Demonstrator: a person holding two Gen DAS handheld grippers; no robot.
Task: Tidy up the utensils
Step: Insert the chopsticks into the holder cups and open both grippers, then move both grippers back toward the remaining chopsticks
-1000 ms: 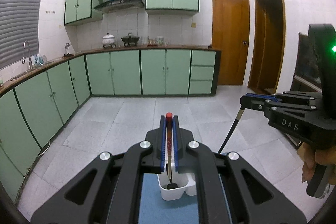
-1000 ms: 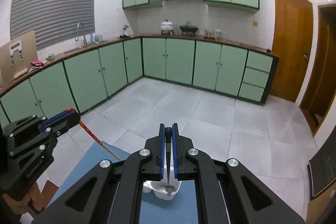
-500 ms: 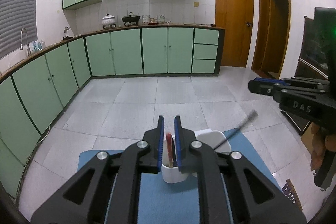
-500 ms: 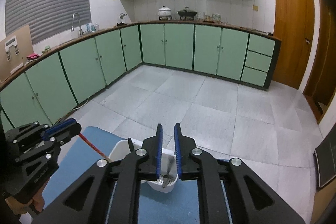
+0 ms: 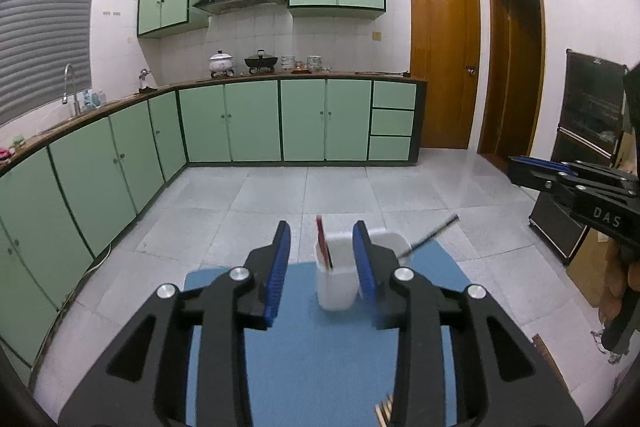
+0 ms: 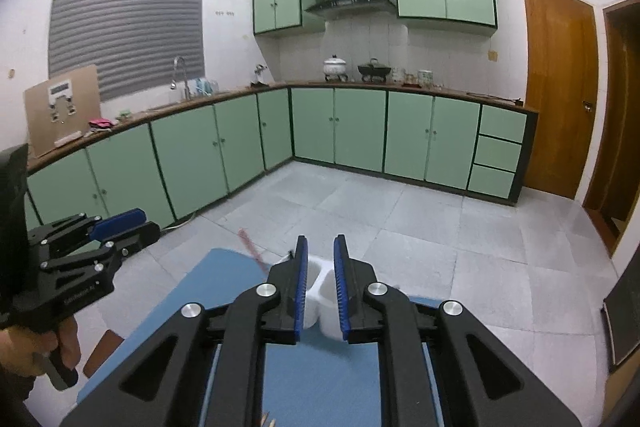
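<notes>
Low in the left wrist frame, the left gripper (image 5: 322, 259) is being opened; its jaws are apart with nothing clamped, and the white holder (image 5: 335, 281) is seen through the gap, untouched. The red-handled utensil (image 5: 323, 241), gripped between those pads a second ago, is now stood in the holder's left cup, leaning a little left, its tip poking above the rim. So one piece has been dropped off and let go.

In the right wrist frame the right gripper (image 6: 321, 287) is seen at bottom centre, jaws a narrow way apart and empty; the black-handled utensil (image 5: 430, 235) held there a second ago has been released too. It is seen in the left frame, right of centre, slanting up and to the right out of the holder's right cup. Both grippers have been drawn back since half a second ago, so the holder is seen smaller and further off. Two utensils are judged sorted, one per cup.

The holder stands at the far end of the blue mat (image 5: 320, 367). At the mat's near edge, bottom of both frames, some pale wooden sticks (image 5: 383, 411) are glimpsed, likely chopsticks, though they are too cropped to be sure; they are probably next.

On writing: "DAS" is read on the right gripper's body at the right edge of the left frame. Small print on the left gripper's body, lower left of the right frame, cannot be made out. Beyond, the green cabinets (image 6: 360, 127) are unmarked.
</notes>
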